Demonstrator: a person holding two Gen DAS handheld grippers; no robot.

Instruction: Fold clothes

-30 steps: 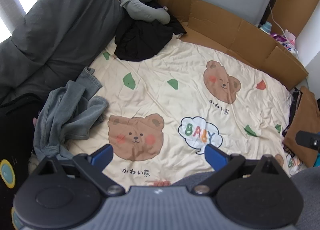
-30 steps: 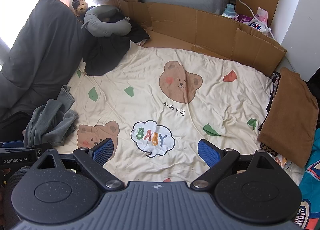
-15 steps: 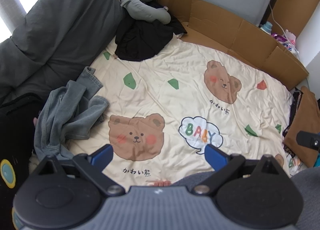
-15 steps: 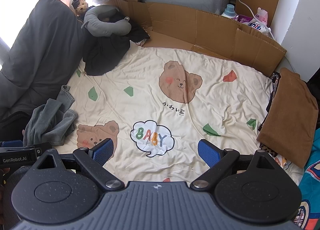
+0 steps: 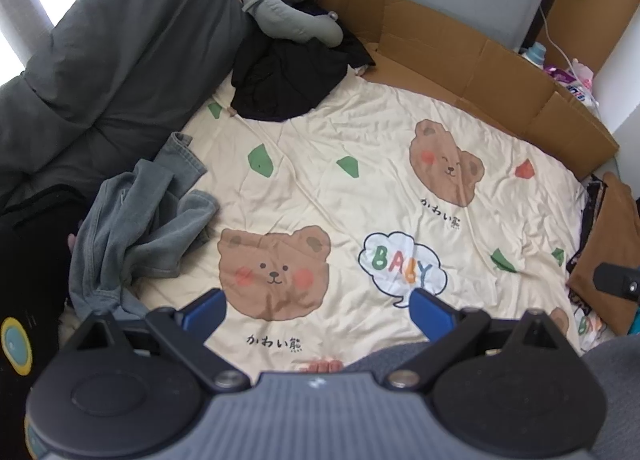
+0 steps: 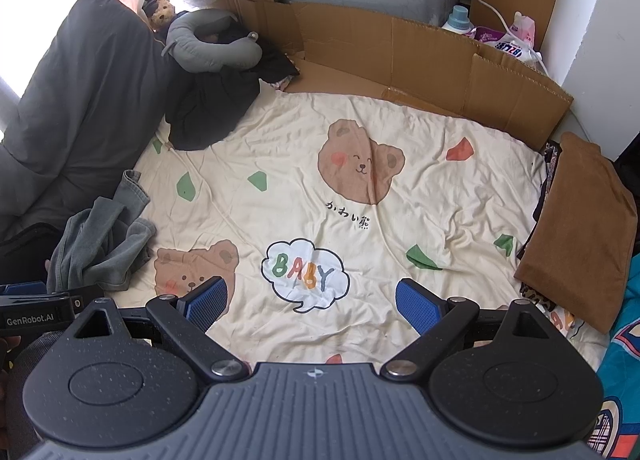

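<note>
A crumpled grey-blue garment lies at the left edge of a cream bear-print sheet. A black garment is heaped at the far left under a grey neck pillow. A folded brown garment rests at the right edge. My left gripper hangs open above the sheet's near edge, right of the grey-blue garment, holding nothing. My right gripper is open and empty too, over the "BABY" print.
A dark grey duvet is piled along the left. Flattened cardboard lines the far side, with a bottle and packets behind. A small teddy sits at the far left. Teal patterned fabric lies at the right.
</note>
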